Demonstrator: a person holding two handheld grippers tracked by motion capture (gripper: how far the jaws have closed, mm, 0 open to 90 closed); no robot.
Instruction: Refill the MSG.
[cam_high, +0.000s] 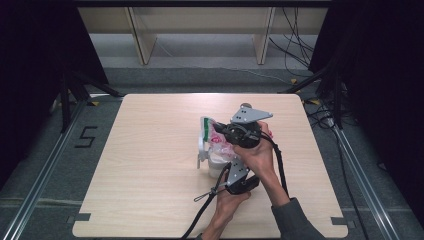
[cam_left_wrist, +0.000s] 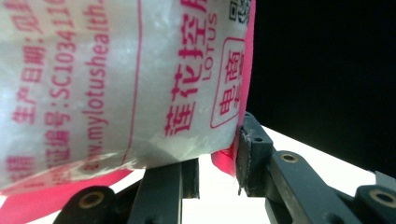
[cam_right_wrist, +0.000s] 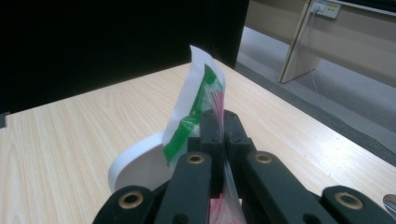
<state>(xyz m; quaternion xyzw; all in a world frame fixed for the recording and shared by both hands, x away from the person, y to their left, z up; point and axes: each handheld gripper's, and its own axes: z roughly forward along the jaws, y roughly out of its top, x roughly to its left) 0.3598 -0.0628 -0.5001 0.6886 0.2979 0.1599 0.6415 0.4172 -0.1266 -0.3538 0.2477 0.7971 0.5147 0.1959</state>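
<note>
Both tongs meet on a printed plastic bag (cam_high: 216, 142) near the middle of a pale wood-grain surface (cam_high: 150, 170). Right tongs (cam_right_wrist: 223, 122) are pinched tight on the bag's thin upper edge, where a green strip (cam_right_wrist: 189, 126) runs beside white film and red print. Left tongs (cam_left_wrist: 219, 161) sit under the bag's lower corner, their jaws set narrowly apart with the white film and its pink trim (cam_left_wrist: 226, 161) between them; whether they actually clamp it cannot be told. In the high view the person's two hands (cam_high: 255, 155) crowd the bag from the near side, with black cables (cam_high: 280, 165) trailing back toward the near edge. The surface is otherwise bare wood, with wide open room to the left, right and far side of the bag. Around it lies grey floor (cam_high: 45, 150) with metal rails (cam_high: 40, 175), tripod legs (cam_high: 75, 90) at the left, loose cables (cam_high: 300, 55) at the far right, and light wooden furniture (cam_high: 145, 35) beyond.
</note>
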